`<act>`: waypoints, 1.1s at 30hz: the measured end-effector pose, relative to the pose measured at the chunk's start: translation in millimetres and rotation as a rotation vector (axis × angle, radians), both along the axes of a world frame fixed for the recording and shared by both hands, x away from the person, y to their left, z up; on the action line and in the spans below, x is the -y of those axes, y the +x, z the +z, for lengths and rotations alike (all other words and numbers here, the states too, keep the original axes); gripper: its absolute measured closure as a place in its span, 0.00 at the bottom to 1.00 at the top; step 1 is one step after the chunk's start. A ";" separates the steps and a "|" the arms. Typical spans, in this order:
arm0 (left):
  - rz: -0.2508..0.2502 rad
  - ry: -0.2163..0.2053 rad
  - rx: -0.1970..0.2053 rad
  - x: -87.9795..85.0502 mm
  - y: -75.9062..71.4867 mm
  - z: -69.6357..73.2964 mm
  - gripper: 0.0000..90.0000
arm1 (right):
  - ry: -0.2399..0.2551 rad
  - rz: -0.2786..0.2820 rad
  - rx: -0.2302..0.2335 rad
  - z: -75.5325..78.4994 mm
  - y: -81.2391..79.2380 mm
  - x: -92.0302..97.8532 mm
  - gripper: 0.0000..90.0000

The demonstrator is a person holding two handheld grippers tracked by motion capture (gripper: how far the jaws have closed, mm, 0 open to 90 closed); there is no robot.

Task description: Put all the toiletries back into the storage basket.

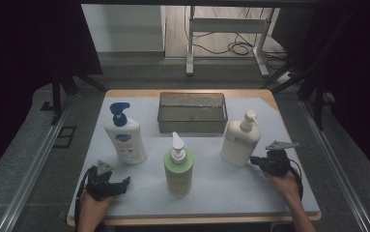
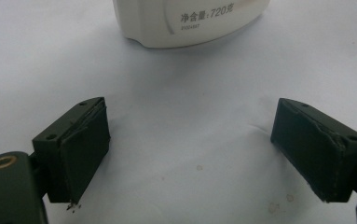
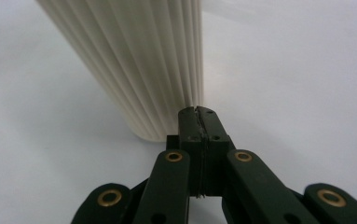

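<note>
Three pump bottles stand on the pale table mat. At the left is a white bottle with a blue pump, whose base lies ahead of my left gripper. A green bottle with a white pump stands in the middle. At the right is a cream ribbed bottle, seen close up in the right gripper view. My left gripper rests low at the front left, open, with bare mat between its jaws. My right gripper is shut, its tips right at the cream bottle's base.
A dark rectangular bin sits at the back middle of the table. A white metal frame and loose cables stand on the floor beyond. Rails run along both sides of the table.
</note>
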State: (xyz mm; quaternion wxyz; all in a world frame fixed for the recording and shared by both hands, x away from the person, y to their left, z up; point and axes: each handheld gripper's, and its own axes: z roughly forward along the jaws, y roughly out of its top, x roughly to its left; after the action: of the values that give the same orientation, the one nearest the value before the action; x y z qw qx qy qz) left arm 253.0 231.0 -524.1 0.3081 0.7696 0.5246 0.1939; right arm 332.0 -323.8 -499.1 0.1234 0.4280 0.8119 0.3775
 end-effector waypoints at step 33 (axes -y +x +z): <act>-0.001 0.001 0.000 -0.1 0.0 0.0 0.13 | 0.023 0.070 0.050 43.5 -22.5 -19.3 0.56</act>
State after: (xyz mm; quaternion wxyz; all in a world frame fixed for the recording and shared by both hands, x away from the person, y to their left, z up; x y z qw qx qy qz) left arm 253.0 231.1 -524.1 0.3079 0.7701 0.5240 0.1940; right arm 309.5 -304.4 -455.6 0.1257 0.3911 0.8186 0.4014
